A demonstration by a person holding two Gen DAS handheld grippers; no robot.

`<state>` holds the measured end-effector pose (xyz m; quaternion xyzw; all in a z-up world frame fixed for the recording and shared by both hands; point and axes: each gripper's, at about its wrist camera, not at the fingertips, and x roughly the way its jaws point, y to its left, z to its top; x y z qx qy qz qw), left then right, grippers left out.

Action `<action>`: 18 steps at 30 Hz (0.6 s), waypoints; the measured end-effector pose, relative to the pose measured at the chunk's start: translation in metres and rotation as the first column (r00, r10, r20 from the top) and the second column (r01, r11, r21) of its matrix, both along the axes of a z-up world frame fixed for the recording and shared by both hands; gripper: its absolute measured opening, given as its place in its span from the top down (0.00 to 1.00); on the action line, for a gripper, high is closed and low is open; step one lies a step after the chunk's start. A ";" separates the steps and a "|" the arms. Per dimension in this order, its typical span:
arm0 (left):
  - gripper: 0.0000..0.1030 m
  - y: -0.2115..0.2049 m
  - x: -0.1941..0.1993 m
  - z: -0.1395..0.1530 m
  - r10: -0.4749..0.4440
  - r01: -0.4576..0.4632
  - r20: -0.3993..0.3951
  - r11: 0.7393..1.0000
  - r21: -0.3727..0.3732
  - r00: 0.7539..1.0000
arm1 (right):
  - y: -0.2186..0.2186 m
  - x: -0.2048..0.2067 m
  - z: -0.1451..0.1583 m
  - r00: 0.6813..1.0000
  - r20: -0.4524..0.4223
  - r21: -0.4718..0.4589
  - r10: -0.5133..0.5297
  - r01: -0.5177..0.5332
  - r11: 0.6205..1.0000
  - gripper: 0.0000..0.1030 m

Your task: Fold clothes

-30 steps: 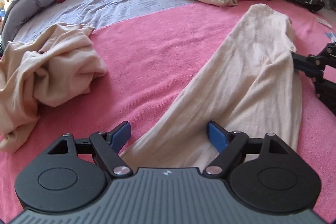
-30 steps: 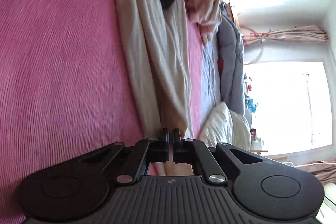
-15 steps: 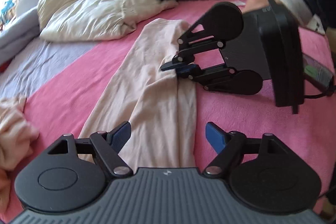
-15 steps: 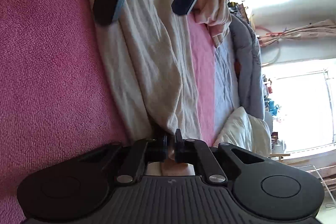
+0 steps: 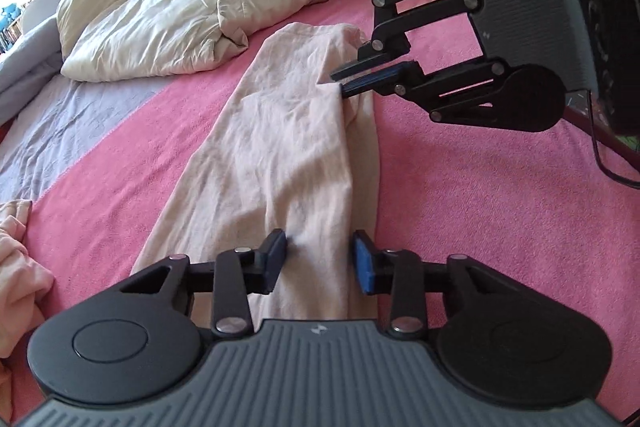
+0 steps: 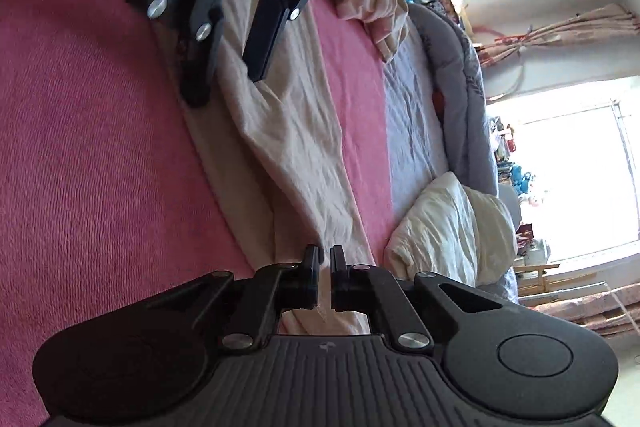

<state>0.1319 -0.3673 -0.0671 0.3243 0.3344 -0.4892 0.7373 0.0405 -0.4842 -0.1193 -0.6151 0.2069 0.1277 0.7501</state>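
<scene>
Left gripper (image 5: 320, 259) closing; right gripper (image 6: 325, 277) opening slightly.

Left wrist view looked steeply down, close over the near end of the beige garment (image 5: 288, 131) on the pink bedspread (image 5: 480, 195); right wrist view, rolled sideways, faced along it from the opposite end; both shared the garment, bedspread and cream duvet (image 6: 452, 227).

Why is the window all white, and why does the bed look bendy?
Right wrist view: the window is blown out by daylight, hiding its detail. Left wrist view: the fisheye lens curves the pink bed cover, and the top right corner is blurred.
</scene>
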 end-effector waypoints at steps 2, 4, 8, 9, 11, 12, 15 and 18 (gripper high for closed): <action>0.59 0.002 0.001 0.000 -0.006 0.006 -0.015 1.000 -0.008 1.000 | -0.001 0.000 -0.011 0.997 0.066 -0.063 0.051 -0.046 0.997 0.50; 0.59 0.004 0.002 0.001 -0.012 0.011 -0.041 1.000 -0.017 0.999 | -0.005 0.005 -0.021 0.988 0.118 -0.129 0.099 -0.084 0.988 0.30; 0.59 0.013 0.006 0.006 -0.037 0.028 -0.160 0.998 -0.055 0.986 | -0.026 0.032 -0.030 1.000 -0.019 -0.164 0.015 -0.018 0.986 0.78; 0.59 0.015 0.007 0.007 -0.044 0.032 -0.202 0.997 -0.064 0.978 | -0.038 0.038 -0.033 0.998 -0.051 -0.201 -0.030 0.019 0.979 0.88; 0.59 0.021 0.003 0.009 -0.053 0.038 -0.224 0.997 -0.072 0.973 | -0.068 0.044 -0.037 0.978 -0.121 -0.254 -0.168 0.133 0.958 0.89; 0.59 0.024 0.000 0.010 -0.058 0.045 -0.214 0.997 -0.068 0.975 | -0.082 0.046 -0.036 0.958 -0.149 -0.268 -0.245 0.200 0.942 0.92; 0.58 0.041 -0.005 0.025 -0.027 0.010 -0.174 0.995 -0.096 0.984 | -0.116 0.054 -0.020 0.870 -0.206 -0.255 -0.448 0.394 0.883 0.84; 0.45 0.065 0.000 0.045 0.070 -0.096 -0.164 0.983 -0.158 0.984 | -0.114 0.071 0.024 0.786 -0.278 -0.023 -0.553 0.570 0.821 0.81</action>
